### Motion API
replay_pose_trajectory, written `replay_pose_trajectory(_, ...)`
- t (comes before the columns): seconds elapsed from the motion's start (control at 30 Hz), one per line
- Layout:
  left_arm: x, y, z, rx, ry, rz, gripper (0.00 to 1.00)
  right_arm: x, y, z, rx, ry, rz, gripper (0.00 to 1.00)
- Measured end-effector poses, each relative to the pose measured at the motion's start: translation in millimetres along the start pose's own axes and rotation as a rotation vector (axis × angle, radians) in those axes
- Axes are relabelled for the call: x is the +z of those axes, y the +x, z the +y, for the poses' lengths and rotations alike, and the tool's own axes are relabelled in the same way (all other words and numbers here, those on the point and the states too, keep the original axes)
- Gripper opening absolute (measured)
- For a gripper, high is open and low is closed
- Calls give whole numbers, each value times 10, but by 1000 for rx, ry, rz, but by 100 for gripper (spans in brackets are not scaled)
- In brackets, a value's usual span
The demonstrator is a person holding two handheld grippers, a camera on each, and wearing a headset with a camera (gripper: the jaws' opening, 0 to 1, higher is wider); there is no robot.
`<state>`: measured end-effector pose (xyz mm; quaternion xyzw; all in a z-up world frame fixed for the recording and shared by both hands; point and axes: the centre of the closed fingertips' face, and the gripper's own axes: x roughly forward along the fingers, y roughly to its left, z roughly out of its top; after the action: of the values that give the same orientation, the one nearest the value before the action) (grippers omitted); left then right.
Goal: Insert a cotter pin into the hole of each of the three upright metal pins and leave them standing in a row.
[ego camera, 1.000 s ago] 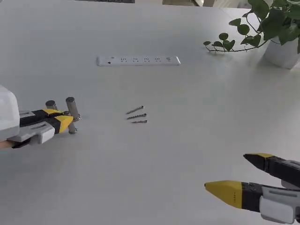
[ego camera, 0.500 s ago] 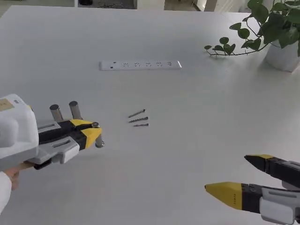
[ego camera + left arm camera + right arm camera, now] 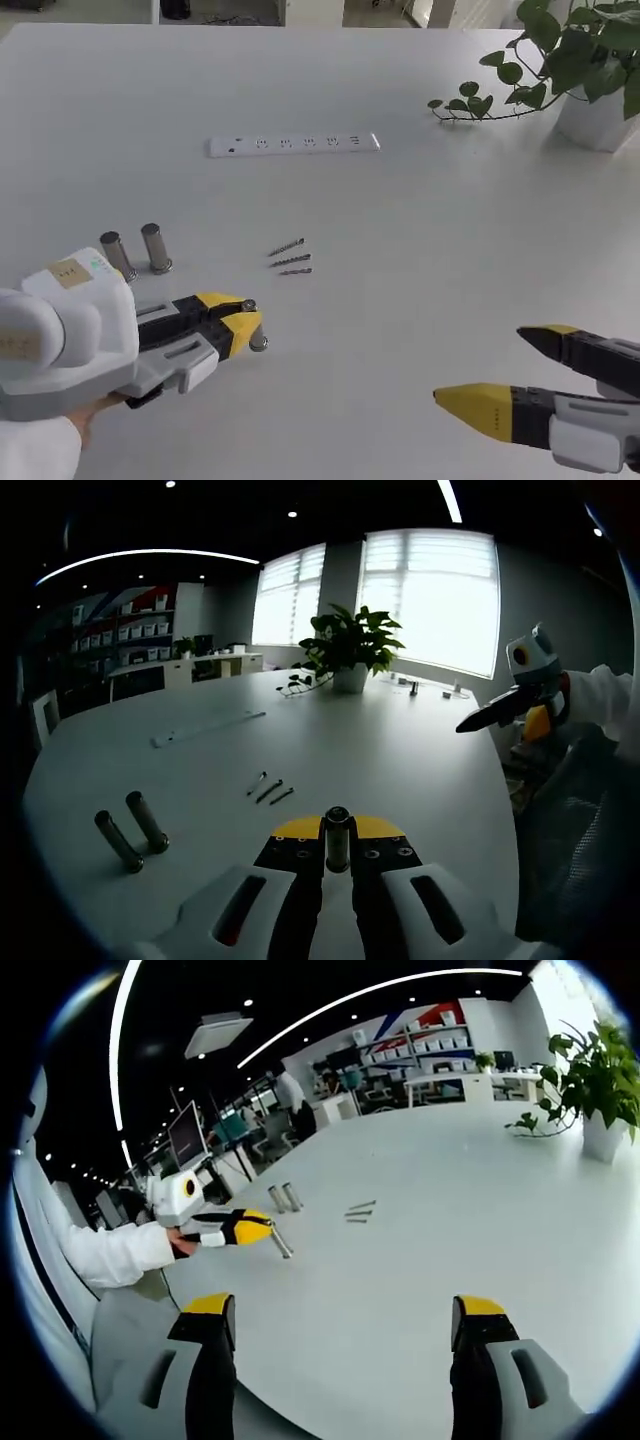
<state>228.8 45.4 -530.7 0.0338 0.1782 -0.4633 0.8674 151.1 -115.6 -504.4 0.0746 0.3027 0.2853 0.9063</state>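
1. While the left gripper [image 3: 243,322] sits low at the near left of the white table [image 3: 430,230], its yellow-tipped jaws are squeezed tight on one metal pin [image 3: 256,338].
2. In the left gripper view the metal pin [image 3: 337,838] is caught right between the two jaws. Its round end points at the camera.
3. In the right gripper view the left gripper [image 3: 250,1228] is out at the left, and the metal pin [image 3: 281,1243] pokes out under its tip and leans a bit. I cannot tell if the bottom of the pin touches the table.
4. A second pin [image 3: 113,255] and a third pin [image 3: 155,247] stand straight up on the table, just beside each other. They are behind the left gripper and a little to its left.
5. The three cotter pins [image 3: 291,260] lie flat near the middle of the table, one under the other like three short lines. They are close together, to the right of the two standing pins, and no gripper touches them.
6. The right gripper [image 3: 478,366] is at the near right, well apart from the cotter pins. Its jaws are spread wide and there is nothing between them.
7. A long white power strip [image 3: 294,144] lies farther back on the table, behind the cotter pins.
8. A leafy green plant [image 3: 575,45] in a white pot [image 3: 598,118] stands at the far right of the table.
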Motion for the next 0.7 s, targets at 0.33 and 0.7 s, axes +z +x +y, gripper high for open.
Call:
replay_pose_trajectory(0.33, -165, 66, -86, -10, 44, 51, 7, 6, 5, -1, -2, -2, 2, 87)
replay_pose_trajectory(0.7, -155, 95, -58, -13, 32, 31, 7, -19, 28, 33, 7, -7, 19, 87)
